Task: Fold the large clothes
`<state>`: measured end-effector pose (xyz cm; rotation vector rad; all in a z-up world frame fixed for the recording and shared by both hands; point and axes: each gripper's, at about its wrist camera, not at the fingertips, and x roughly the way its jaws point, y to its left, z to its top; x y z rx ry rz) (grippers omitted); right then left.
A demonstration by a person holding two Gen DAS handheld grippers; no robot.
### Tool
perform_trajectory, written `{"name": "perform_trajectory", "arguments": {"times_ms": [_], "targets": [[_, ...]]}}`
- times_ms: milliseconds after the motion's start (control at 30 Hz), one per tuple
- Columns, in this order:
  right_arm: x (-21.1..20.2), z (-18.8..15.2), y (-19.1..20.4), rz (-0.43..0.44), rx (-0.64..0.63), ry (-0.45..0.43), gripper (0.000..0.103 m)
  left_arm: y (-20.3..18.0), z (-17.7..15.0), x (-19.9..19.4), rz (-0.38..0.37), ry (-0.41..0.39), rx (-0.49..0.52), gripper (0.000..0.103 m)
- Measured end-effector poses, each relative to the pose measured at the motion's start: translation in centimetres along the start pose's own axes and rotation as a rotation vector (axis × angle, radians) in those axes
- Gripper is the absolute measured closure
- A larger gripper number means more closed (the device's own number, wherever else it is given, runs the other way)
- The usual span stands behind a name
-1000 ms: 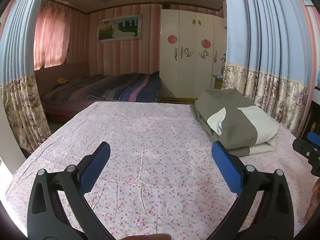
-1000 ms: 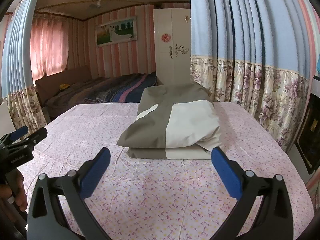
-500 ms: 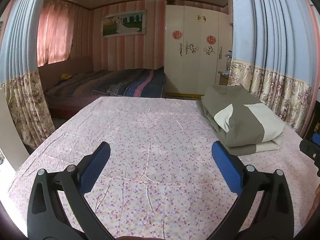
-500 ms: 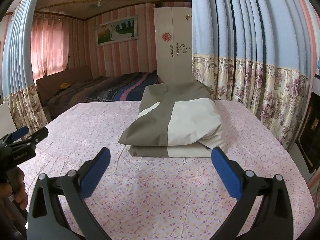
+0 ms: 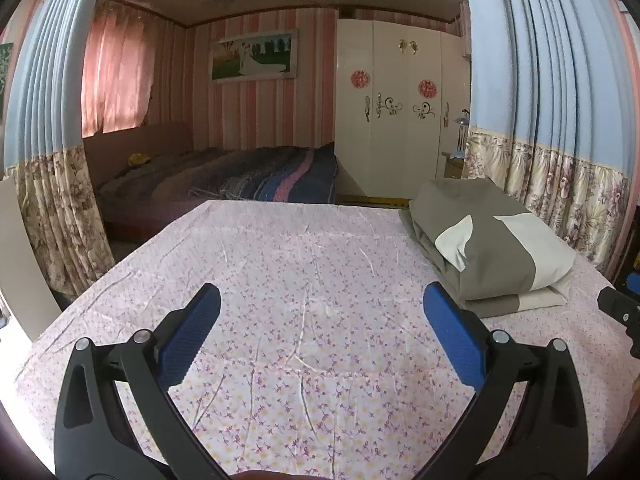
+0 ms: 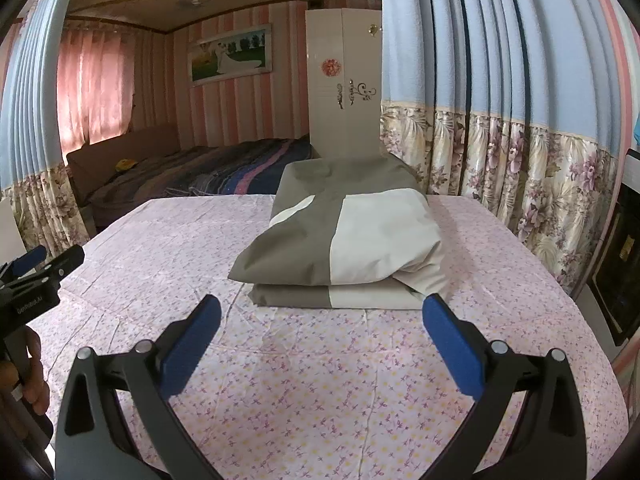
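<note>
A folded grey and cream cloth point(image 6: 344, 236) lies in a neat stack on the pink floral bed sheet point(image 6: 320, 380), straight ahead of my right gripper point(image 6: 320, 320). That gripper is open and empty, held a little short of the stack. In the left wrist view the same cloth point(image 5: 492, 244) lies at the right of the bed sheet point(image 5: 300, 280). My left gripper point(image 5: 320, 312) is open and empty above bare sheet, left of the stack. It also shows in the right wrist view point(image 6: 36, 272) at the left edge.
Blue and floral curtains point(image 6: 500, 120) hang close along the right side of the bed, and another point(image 5: 48, 160) at the left. A second bed with a striped blanket point(image 5: 248, 176) and a white wardrobe point(image 5: 400, 112) stand beyond. A dark cabinet point(image 6: 620, 272) is at the right.
Both grippers have drawn back and risen slightly, so the folded cloth looks a little farther and lower. Both stay open and the cloth has not moved.
</note>
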<state>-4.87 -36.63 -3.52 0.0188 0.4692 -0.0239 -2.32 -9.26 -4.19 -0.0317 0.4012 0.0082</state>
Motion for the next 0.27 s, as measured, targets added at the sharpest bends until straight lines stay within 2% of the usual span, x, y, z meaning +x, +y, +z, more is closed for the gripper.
{"name": "perform_trajectory", "arguments": {"times_ms": [267], "targets": [[0.28, -0.16, -0.14, -0.002, 0.005, 0.003, 0.002, 0.19, -0.45, 0.59, -0.026, 0.032, -0.009, 0.003]]}}
